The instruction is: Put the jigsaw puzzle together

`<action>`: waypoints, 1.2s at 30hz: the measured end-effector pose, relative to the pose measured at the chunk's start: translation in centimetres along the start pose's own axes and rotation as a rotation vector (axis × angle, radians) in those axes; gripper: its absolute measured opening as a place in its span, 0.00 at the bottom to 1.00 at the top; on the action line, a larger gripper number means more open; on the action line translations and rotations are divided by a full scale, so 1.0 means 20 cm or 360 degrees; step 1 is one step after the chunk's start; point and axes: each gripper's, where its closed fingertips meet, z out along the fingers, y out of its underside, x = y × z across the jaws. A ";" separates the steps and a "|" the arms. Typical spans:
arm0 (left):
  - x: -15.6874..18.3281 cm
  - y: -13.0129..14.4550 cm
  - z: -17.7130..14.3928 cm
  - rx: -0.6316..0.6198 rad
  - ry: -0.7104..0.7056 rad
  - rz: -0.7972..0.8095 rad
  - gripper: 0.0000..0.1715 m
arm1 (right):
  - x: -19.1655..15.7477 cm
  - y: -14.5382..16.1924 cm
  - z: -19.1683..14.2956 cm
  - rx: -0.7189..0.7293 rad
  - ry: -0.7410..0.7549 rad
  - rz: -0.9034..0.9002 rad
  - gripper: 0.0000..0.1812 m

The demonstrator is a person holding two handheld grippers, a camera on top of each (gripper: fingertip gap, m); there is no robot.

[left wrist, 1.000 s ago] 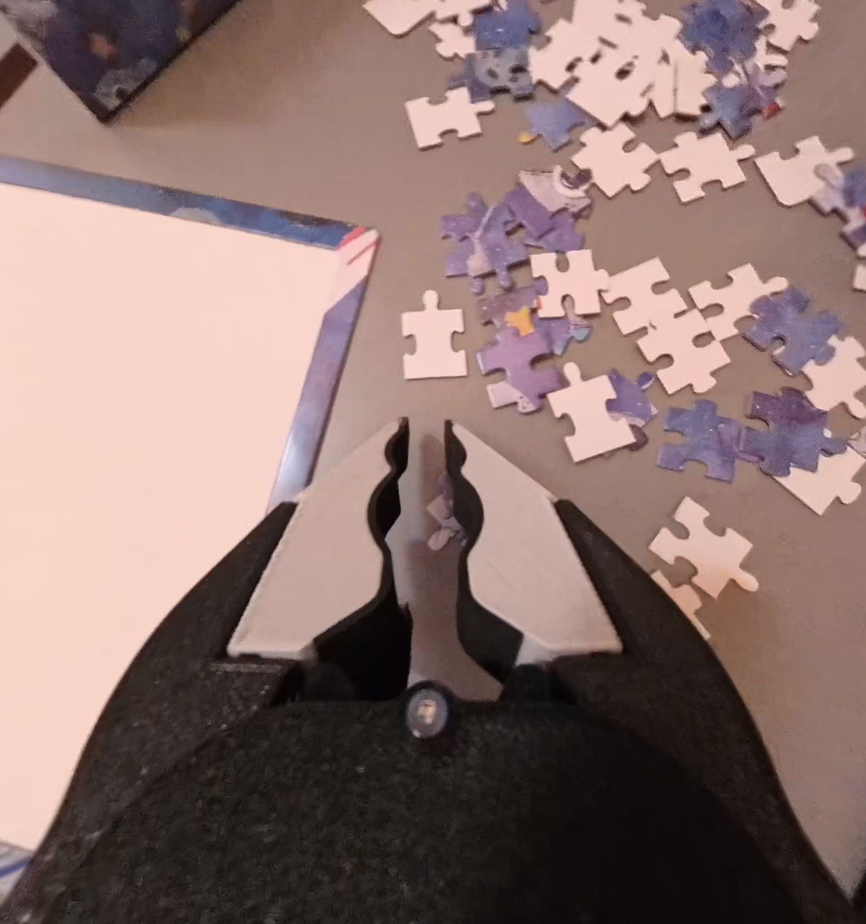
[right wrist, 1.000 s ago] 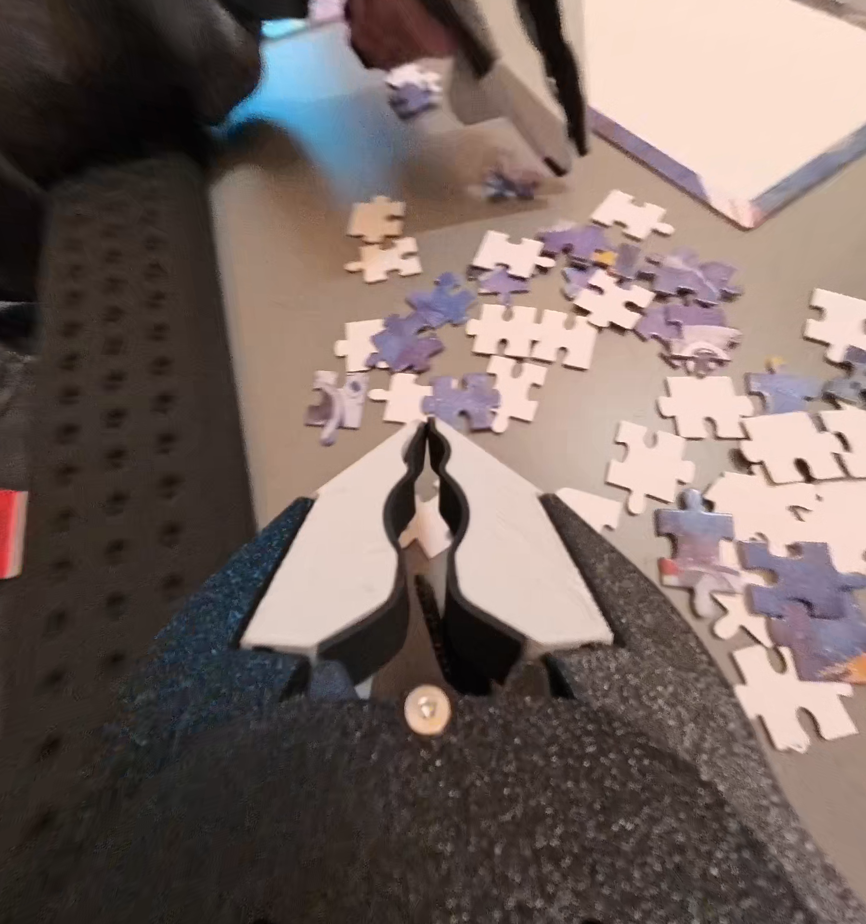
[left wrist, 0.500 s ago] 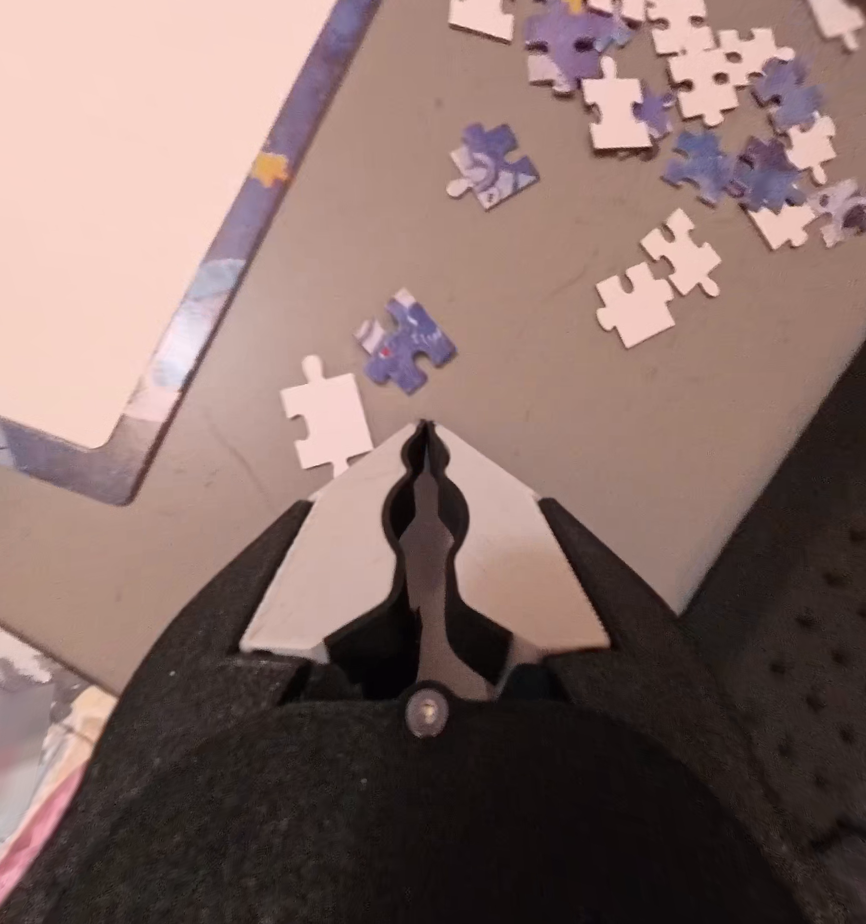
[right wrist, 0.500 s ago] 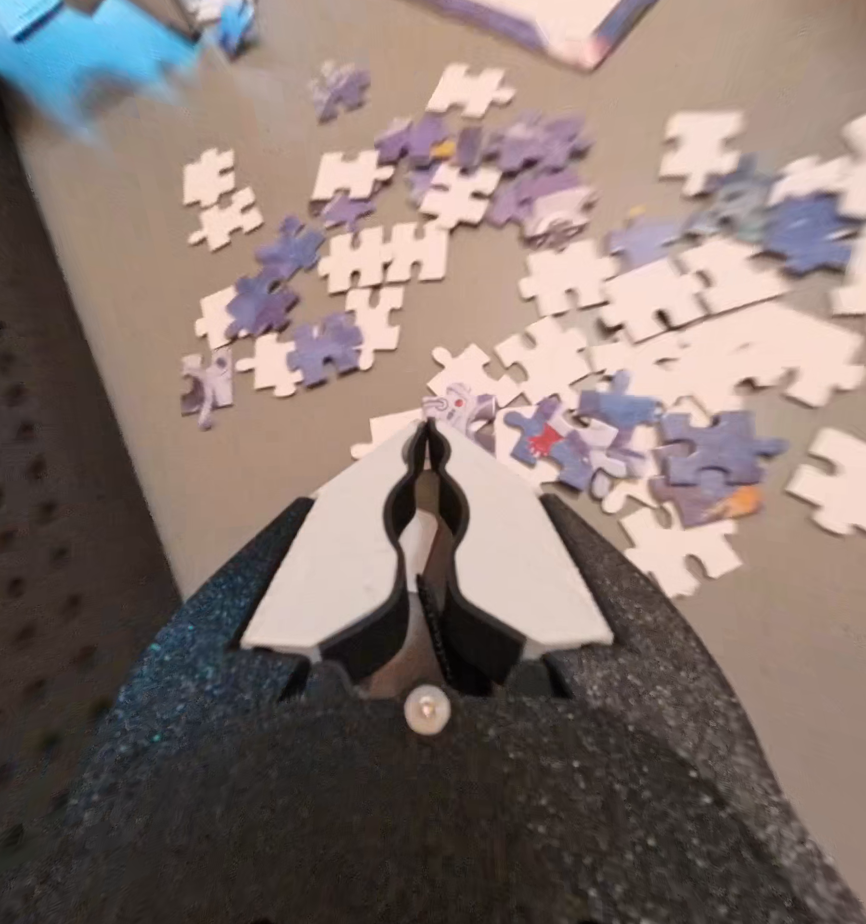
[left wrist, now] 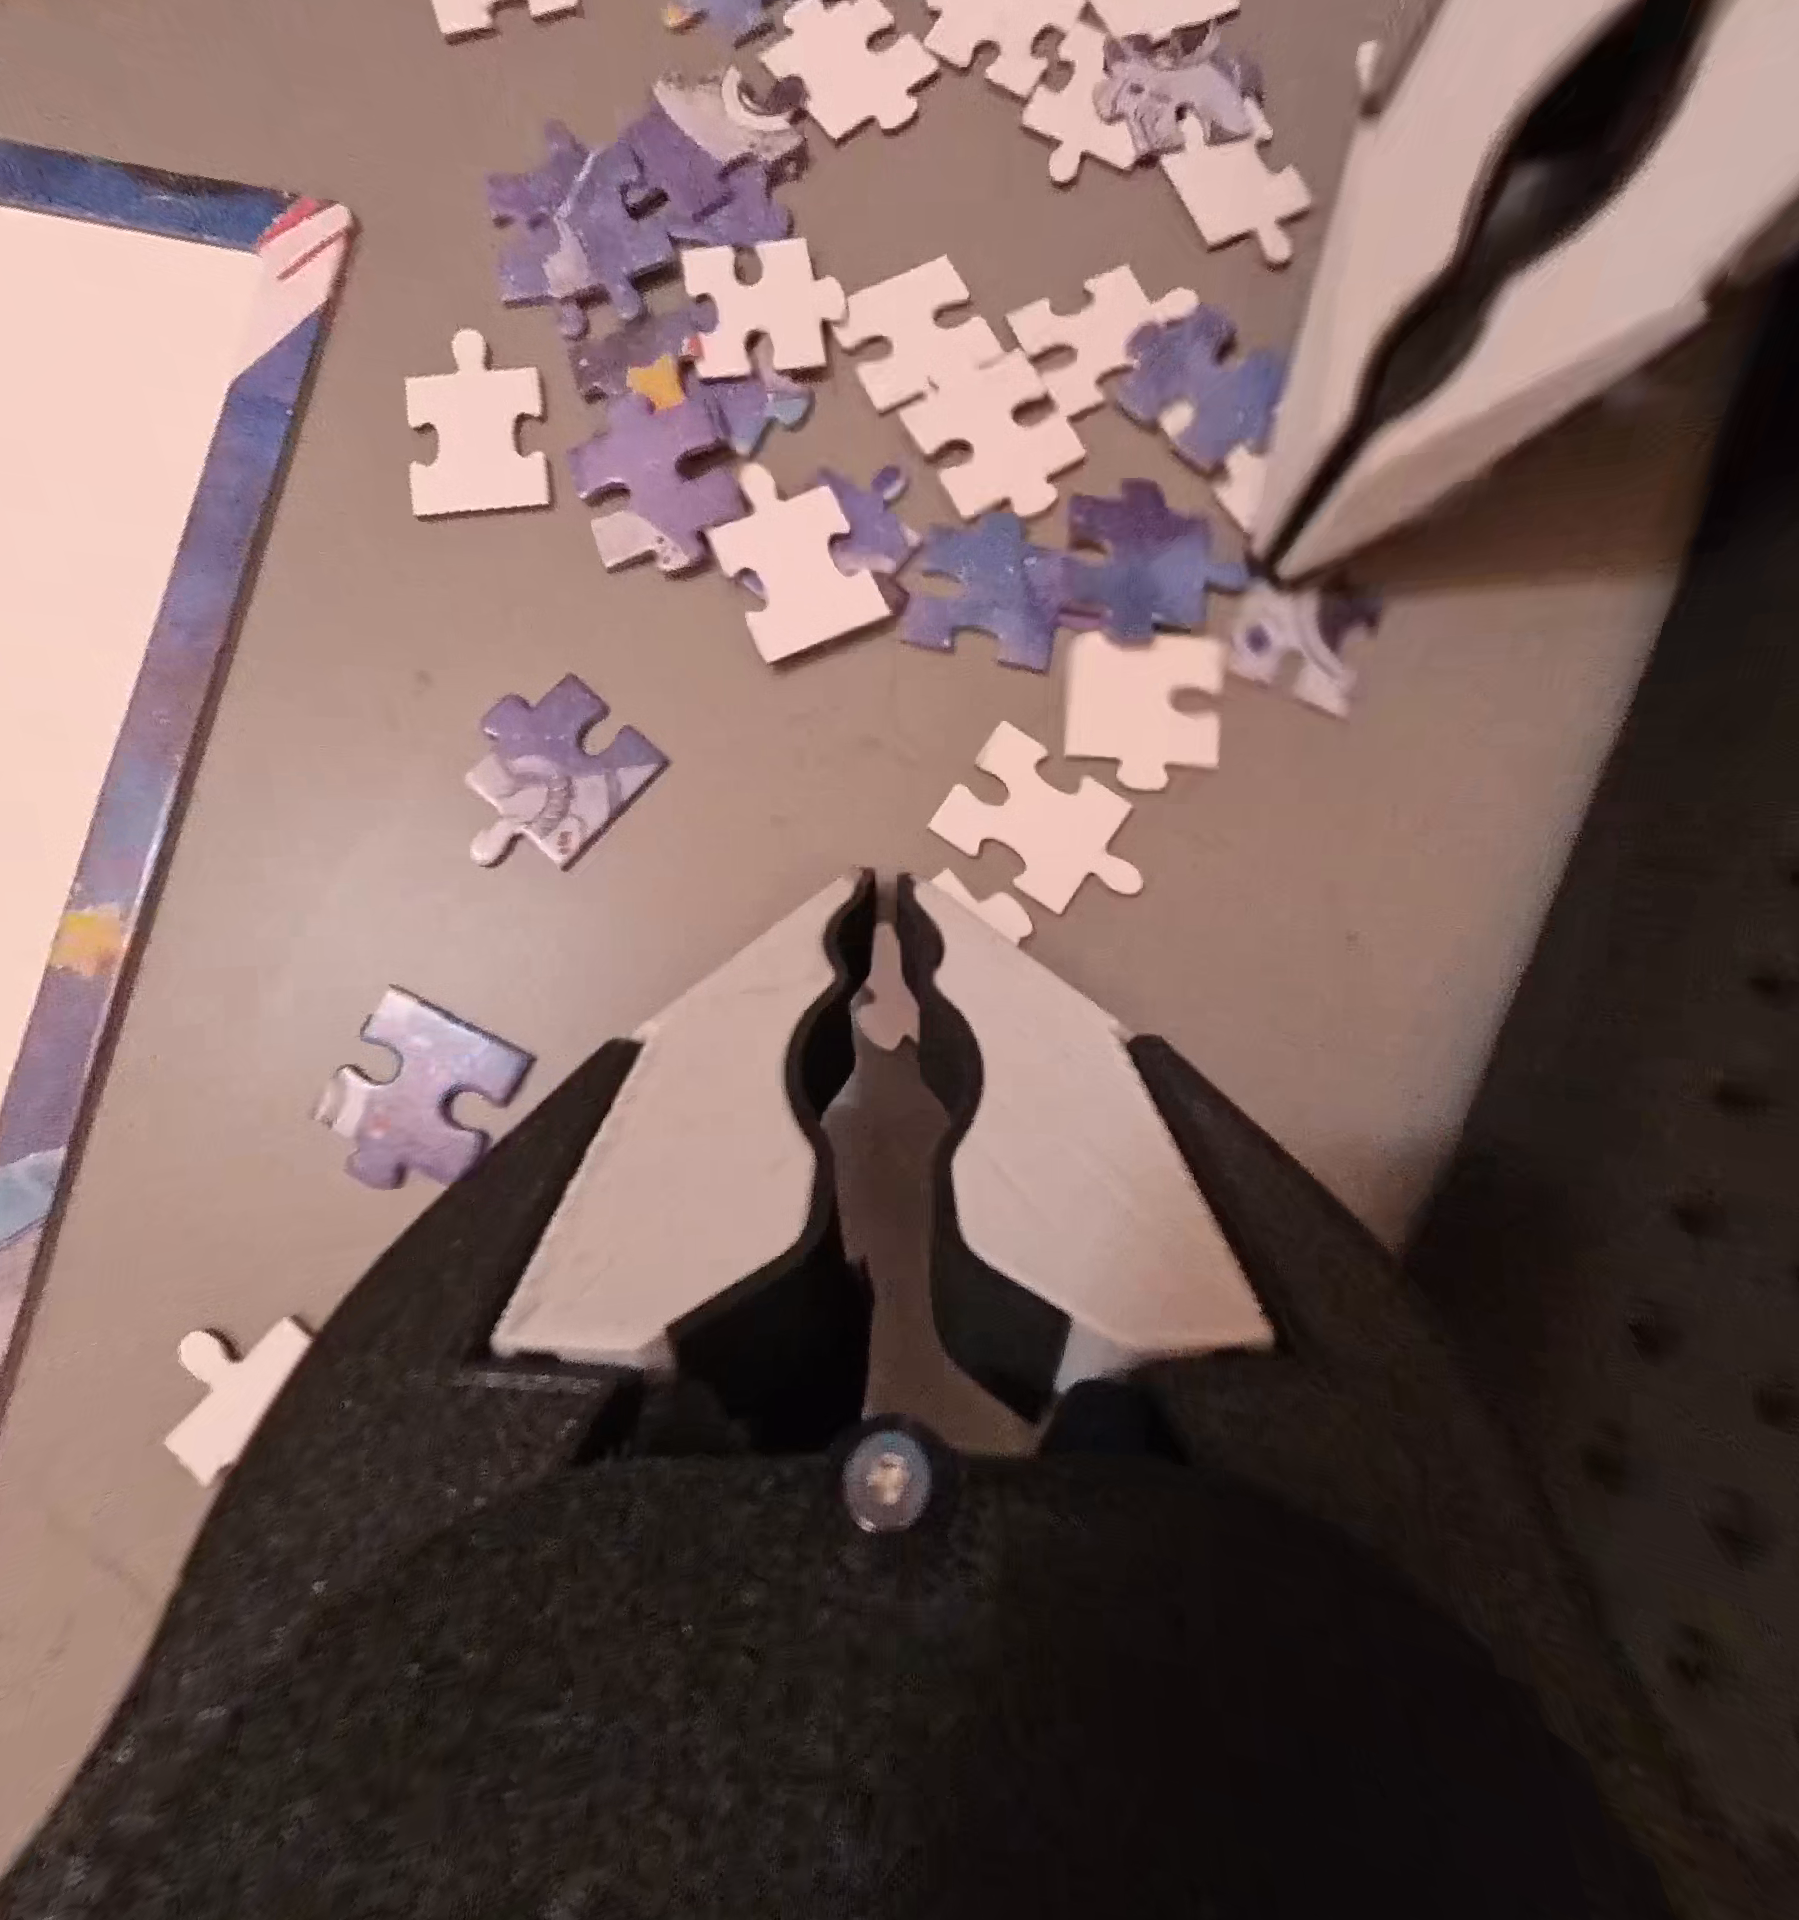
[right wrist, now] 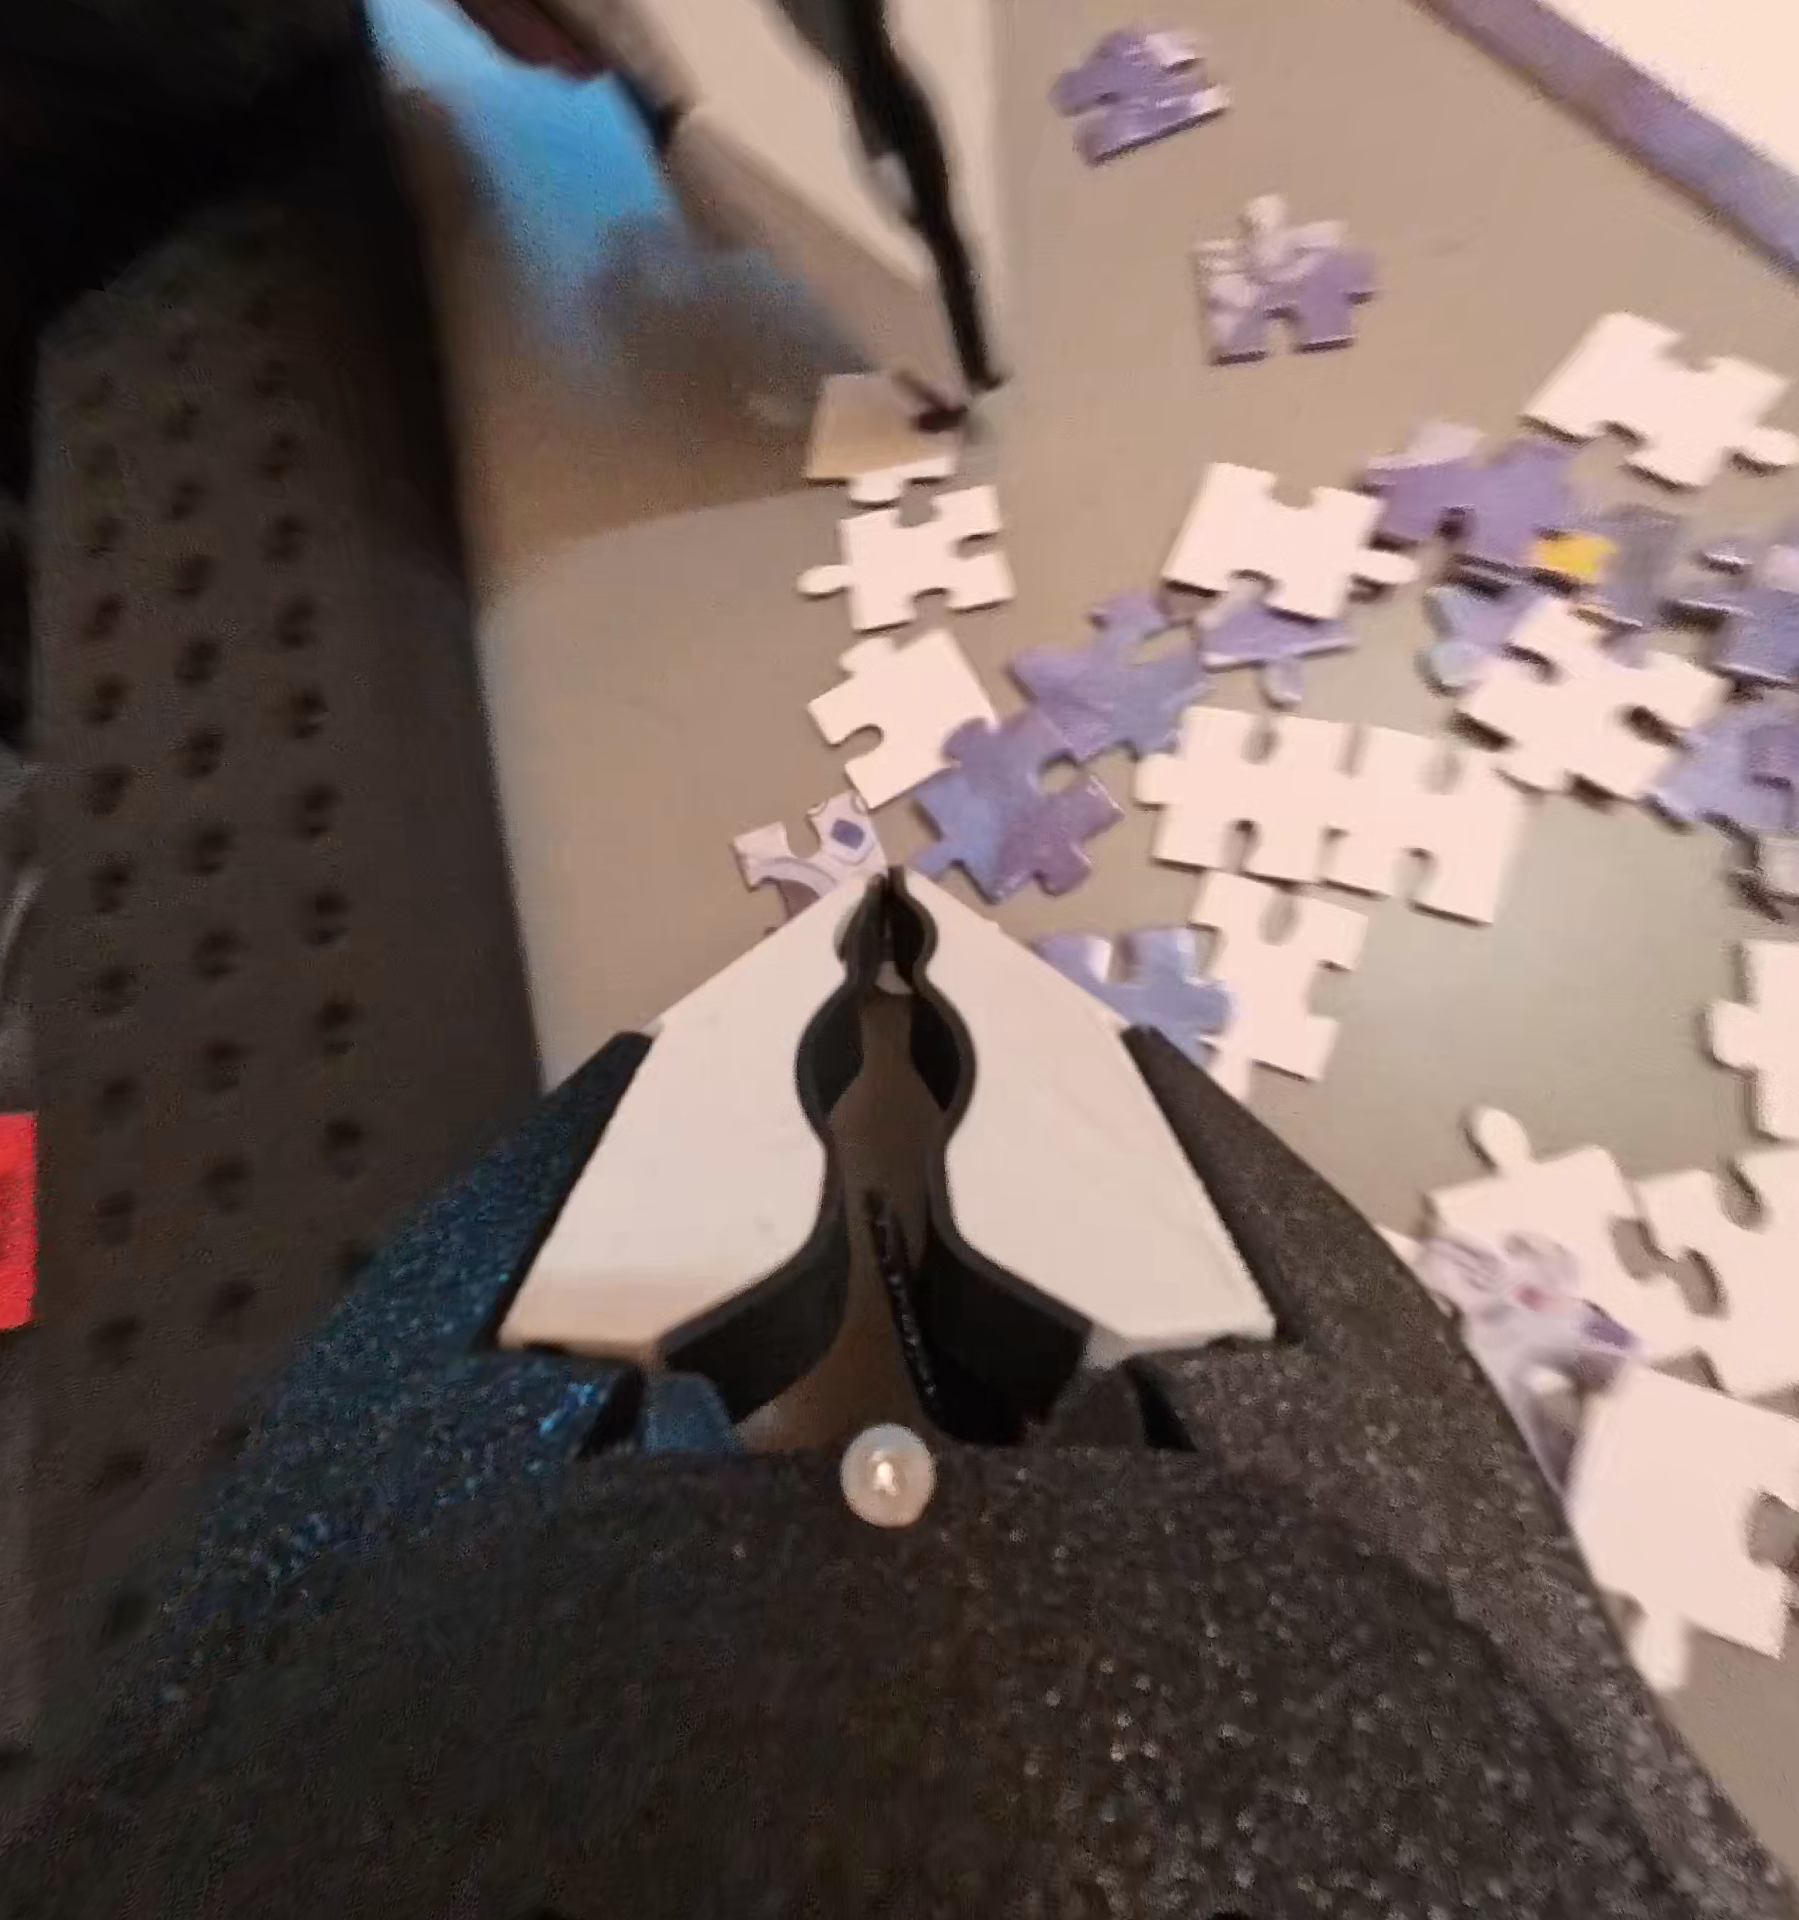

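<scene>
Left wrist view: left gripper (left wrist: 884, 883), jaws slightly parted over a white piece (left wrist: 890, 1013); right gripper (right wrist: 892, 883) clenched, empty. Loose puzzle pieces (left wrist: 988, 416) scatter the grey worktop (left wrist: 770, 707) beside the puzzle tray (left wrist: 251, 436).

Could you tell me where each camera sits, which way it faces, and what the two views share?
Left wrist view: sits on the left gripper, looking down its slightly parted fingers at the puzzle tray and loose pieces.
Right wrist view: sits on the right gripper, fingertips together, facing the table edge and scattered pieces.
Shared: each shows the other gripper, plus the lone purple piece.
</scene>
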 end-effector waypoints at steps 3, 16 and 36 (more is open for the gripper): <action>0.08 -0.03 0.05 0.0007 0.0046 0.0023 0.00 | 0.30 0.04 -0.14 0.0082 0.0416 0.0220 0.00; 0.06 -0.47 0.12 0.0281 -0.0075 -0.0035 0.10 | 0.93 0.16 -0.52 0.0122 0.0563 0.0498 0.41; 0.10 -0.72 0.63 0.0138 0.0087 -0.0141 0.00 | 0.74 0.19 -0.44 0.0083 0.0173 0.0468 0.36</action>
